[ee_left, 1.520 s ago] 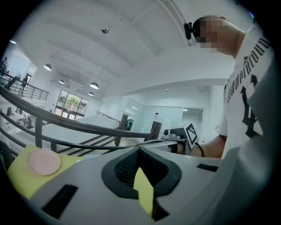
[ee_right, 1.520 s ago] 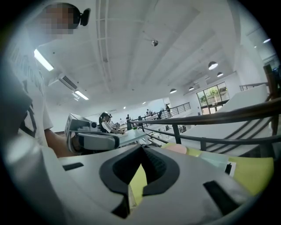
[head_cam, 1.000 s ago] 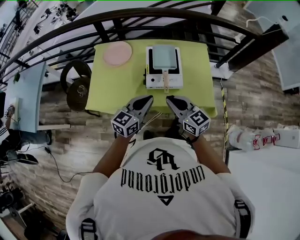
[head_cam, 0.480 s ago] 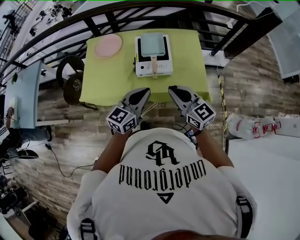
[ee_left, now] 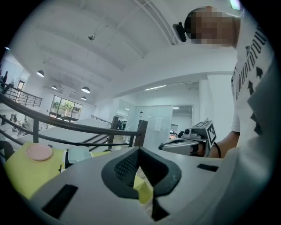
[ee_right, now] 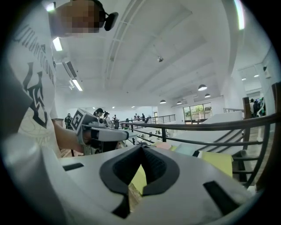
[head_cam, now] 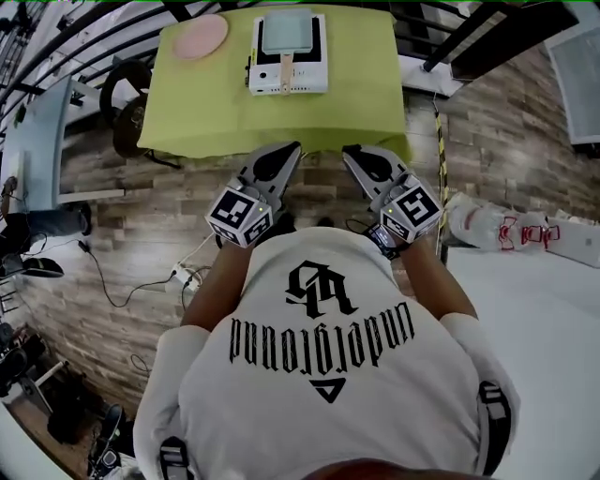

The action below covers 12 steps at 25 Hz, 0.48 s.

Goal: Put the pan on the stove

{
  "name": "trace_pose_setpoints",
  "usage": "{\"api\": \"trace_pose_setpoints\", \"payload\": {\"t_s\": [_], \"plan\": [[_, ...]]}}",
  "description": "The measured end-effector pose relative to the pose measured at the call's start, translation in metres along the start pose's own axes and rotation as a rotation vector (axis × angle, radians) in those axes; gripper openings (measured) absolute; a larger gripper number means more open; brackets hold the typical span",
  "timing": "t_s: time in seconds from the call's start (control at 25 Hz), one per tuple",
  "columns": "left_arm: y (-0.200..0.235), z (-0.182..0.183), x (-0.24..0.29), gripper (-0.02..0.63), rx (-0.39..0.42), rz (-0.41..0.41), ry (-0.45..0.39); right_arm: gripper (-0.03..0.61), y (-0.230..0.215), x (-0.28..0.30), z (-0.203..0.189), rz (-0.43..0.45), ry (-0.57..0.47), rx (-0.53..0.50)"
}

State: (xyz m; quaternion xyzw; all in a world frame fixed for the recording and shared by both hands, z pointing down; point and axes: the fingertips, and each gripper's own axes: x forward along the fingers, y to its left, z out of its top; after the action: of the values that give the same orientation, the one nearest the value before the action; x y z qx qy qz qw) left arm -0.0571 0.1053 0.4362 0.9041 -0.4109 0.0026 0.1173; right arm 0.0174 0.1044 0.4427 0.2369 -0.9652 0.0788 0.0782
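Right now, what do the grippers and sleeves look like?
Left gripper and right gripper: pale grey tapered shells, black textured pads, each with a cube of black-and-white square markers. White short-sleeved T-shirt, black print; dark band on right wrist.

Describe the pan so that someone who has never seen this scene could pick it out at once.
Find the table with the yellow-green cloth at the top of the head view; a white stove stands on it. The pan sits on that stove's dark top. It is square and pale blue-green, with a light wooden handle pointing toward the person, unlike the round pink plate to its left.
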Motion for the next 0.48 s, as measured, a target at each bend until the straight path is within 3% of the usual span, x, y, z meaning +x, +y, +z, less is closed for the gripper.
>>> {"api": "trace_pose_setpoints", "payload": {"t_s": [0.48], "plan": [[-0.043,-0.024,-0.029,0.002,0.004,0.053,0.029,-0.003,0.026,-0.044,-0.019,0.035,0.017,0.001]]}}
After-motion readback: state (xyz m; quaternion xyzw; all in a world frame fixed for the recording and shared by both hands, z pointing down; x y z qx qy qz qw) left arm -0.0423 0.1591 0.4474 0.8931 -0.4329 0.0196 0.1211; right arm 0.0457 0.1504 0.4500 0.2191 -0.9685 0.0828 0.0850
